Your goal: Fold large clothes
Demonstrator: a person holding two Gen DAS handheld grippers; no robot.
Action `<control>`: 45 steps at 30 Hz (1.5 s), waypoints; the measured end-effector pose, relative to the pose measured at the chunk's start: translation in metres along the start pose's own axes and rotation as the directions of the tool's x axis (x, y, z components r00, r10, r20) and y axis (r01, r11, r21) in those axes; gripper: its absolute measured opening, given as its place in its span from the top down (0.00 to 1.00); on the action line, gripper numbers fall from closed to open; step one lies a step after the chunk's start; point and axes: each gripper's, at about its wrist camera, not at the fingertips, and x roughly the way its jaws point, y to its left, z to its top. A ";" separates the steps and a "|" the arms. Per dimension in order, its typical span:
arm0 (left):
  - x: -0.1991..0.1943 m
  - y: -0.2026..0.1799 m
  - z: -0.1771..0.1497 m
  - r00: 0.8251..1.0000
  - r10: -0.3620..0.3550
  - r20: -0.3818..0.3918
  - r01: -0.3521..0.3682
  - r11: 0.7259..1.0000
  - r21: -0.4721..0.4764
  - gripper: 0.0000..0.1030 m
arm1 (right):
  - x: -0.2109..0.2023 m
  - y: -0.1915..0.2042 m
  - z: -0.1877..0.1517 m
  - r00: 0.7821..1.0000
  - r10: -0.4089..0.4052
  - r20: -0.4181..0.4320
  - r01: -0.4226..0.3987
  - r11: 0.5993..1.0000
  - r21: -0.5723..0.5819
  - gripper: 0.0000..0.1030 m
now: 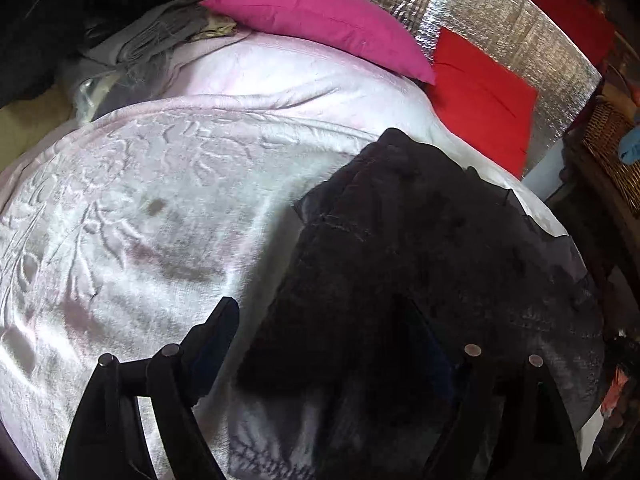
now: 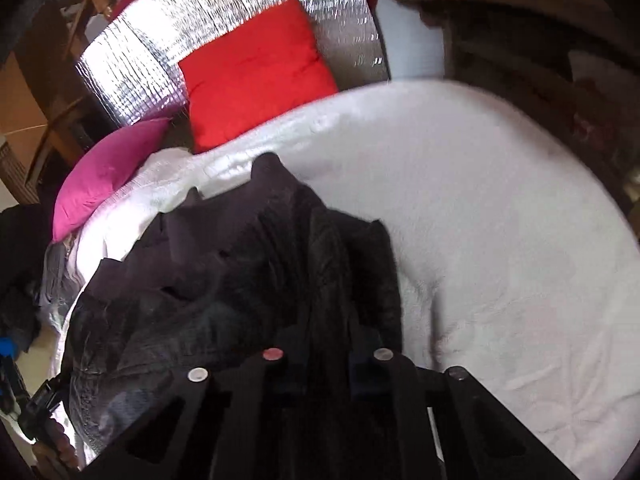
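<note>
Dark garment (image 2: 240, 264) lies bunched on the bed's white blanket (image 2: 500, 208), near the pillows. Right tongs (image 2: 326, 354) clenched on a fold of it; left tongs (image 1: 320, 344) released, straddling its near edge. Step: gathering an edge. Next, probably: left must pinch, then lift together.

The garment (image 1: 420, 240) lies on the blanket (image 1: 160, 220), two cushions (image 1: 320, 20) behind it.

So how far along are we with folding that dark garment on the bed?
Early. Done: the dark garment lies on the pale blanket. In hand: the right gripper is shut on a bunched fold of it; the left gripper is open over its edge. Left: it looks rumpled, with no neat fold yet.
</note>
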 end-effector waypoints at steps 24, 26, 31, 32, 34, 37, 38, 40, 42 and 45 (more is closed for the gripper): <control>-0.055 -0.060 -0.017 0.954 0.157 0.255 -0.225 0.938 0.262 0.17 | -0.026 -0.010 -0.001 0.983 0.133 0.122 -0.153 0.973 0.171 0.24; -0.061 -0.064 -0.021 0.948 0.153 0.279 -0.233 0.931 0.282 0.17 | -0.028 -0.001 -0.003 0.987 0.119 0.106 -0.133 0.981 0.138 0.24; -0.072 -0.070 -0.028 0.931 0.144 0.334 -0.255 0.914 0.316 0.17 | -0.045 0.008 -0.019 0.986 0.111 0.121 -0.122 0.989 0.087 0.24; -0.072 -0.071 -0.030 0.931 0.144 0.335 -0.256 0.912 0.320 0.17 | -0.048 0.010 -0.021 0.985 0.117 0.125 -0.128 0.988 0.084 0.24; -0.071 -0.071 -0.030 0.932 0.148 0.332 -0.260 0.910 0.323 0.17 | -0.050 0.018 -0.024 0.983 0.135 0.122 -0.144 0.988 0.064 0.27; -0.071 -0.070 -0.029 0.930 0.155 0.332 -0.265 0.910 0.317 0.17 | -0.053 0.042 -0.029 0.983 0.133 0.128 -0.132 0.991 -0.016 0.51; -0.072 -0.069 -0.030 0.931 0.156 0.331 -0.265 0.912 0.314 0.17 | -0.051 0.050 -0.031 0.983 0.140 0.117 -0.137 0.990 -0.036 0.52; -0.070 -0.068 -0.028 0.929 0.163 0.331 -0.270 0.912 0.308 0.17 | -0.045 0.061 -0.033 0.982 0.164 0.093 -0.159 0.986 -0.058 0.53; -0.067 -0.068 -0.027 0.928 0.173 0.330 -0.279 0.910 0.308 0.17 | -0.036 0.071 -0.035 0.983 0.169 0.068 -0.163 0.983 -0.080 0.53; -0.063 -0.068 -0.026 0.926 0.182 0.329 -0.289 0.905 0.312 0.17 | -0.022 0.077 -0.037 0.984 0.176 0.030 -0.173 0.981 -0.086 0.53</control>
